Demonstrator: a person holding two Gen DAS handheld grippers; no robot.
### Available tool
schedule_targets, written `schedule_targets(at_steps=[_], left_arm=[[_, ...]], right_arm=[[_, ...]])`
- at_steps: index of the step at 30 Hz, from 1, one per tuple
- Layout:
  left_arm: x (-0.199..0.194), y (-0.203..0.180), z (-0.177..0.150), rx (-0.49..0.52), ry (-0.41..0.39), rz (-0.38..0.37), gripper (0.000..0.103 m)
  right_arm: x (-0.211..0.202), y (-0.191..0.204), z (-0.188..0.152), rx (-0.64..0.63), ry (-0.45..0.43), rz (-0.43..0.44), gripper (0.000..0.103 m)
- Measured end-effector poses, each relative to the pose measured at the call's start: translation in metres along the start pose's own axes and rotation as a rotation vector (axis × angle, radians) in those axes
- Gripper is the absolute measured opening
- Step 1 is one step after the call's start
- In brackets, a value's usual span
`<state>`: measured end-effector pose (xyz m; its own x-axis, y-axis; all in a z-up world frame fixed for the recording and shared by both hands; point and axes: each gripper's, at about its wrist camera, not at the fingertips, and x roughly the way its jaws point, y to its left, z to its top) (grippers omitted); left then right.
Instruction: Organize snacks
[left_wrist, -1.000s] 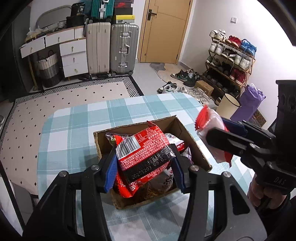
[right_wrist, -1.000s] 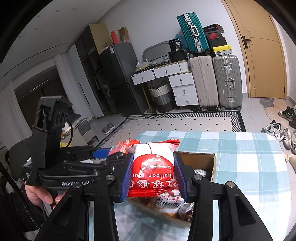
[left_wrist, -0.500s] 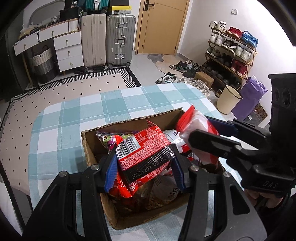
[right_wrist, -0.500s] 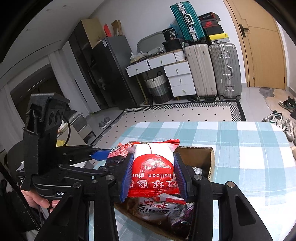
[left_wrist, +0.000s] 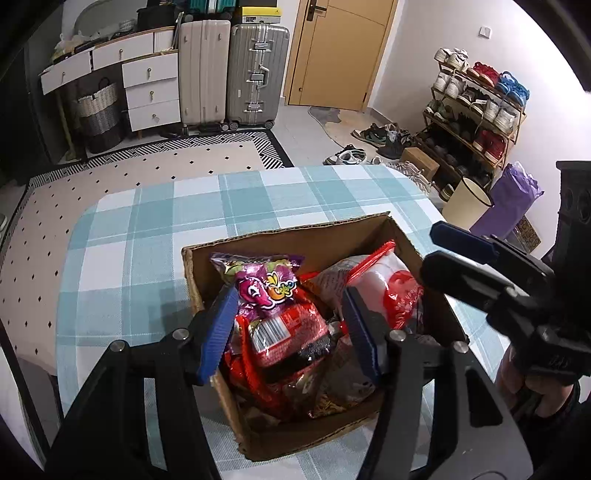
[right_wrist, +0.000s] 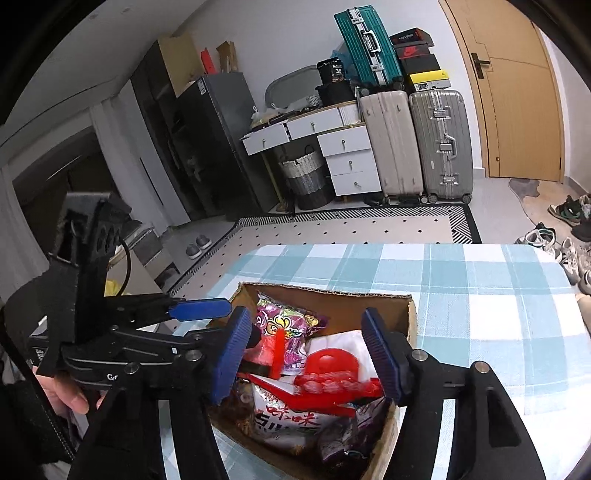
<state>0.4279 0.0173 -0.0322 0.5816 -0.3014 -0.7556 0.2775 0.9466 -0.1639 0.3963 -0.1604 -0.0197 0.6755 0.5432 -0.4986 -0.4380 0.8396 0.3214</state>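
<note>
Both grippers are over the cardboard box (left_wrist: 295, 236) on the checked tablecloth (left_wrist: 147, 229), and both sets of jaws are opening right now.

Left gripper (left_wrist: 291, 328): blue pads spread, neither one pressing on anything. The red barcode packet (left_wrist: 288, 332) lies between them in the box, loose on the pile, with a purple cartoon packet (left_wrist: 266, 284) just beyond it toward the box's far wall.

Right gripper (right_wrist: 306, 354): pads also apart, clear gaps on each side. The red-and-white packet (right_wrist: 332, 365) sits below and between them, resting on the other snacks with its crimped red edge toward my camera. I see no pad contact. From the left wrist camera the same packet (left_wrist: 384, 288) leans at the right side of the box, beside the right-hand wall.

From the left view, the right gripper (left_wrist: 443, 254) hangs above the box's right rim, with the person's hand (left_wrist: 517, 373) gripping its handle. From the right view, the left gripper (right_wrist: 221, 321) crosses in at the box's left edge, its holding hand (right_wrist: 62, 391) at frame left.

Box is well filled; a white packet with red lettering (right_wrist: 288, 417) lies nearest me in the right view.
</note>
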Motion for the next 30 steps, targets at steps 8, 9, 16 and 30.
schedule_targets(at_steps=[8, 9, 16, 30], left_arm=[[-0.025, -0.003, -0.008, 0.012, -0.037, 0.031, 0.058], [-0.029, -0.004, -0.01, 0.016, -0.043, 0.036, 0.058], [-0.064, -0.012, -0.024, 0.022, -0.092, 0.059, 0.064], [-0.139, -0.033, -0.063, 0.019, -0.211, 0.102, 0.082]], right_arm=[[-0.018, 0.001, 0.002, 0.015, -0.028, -0.006, 0.064], [-0.021, 0.002, 0.002, 0.015, -0.033, -0.008, 0.064], [-0.047, 0.013, -0.007, 0.017, -0.065, -0.018, 0.065], [-0.115, 0.045, -0.029, -0.014, -0.142, -0.049, 0.078]])
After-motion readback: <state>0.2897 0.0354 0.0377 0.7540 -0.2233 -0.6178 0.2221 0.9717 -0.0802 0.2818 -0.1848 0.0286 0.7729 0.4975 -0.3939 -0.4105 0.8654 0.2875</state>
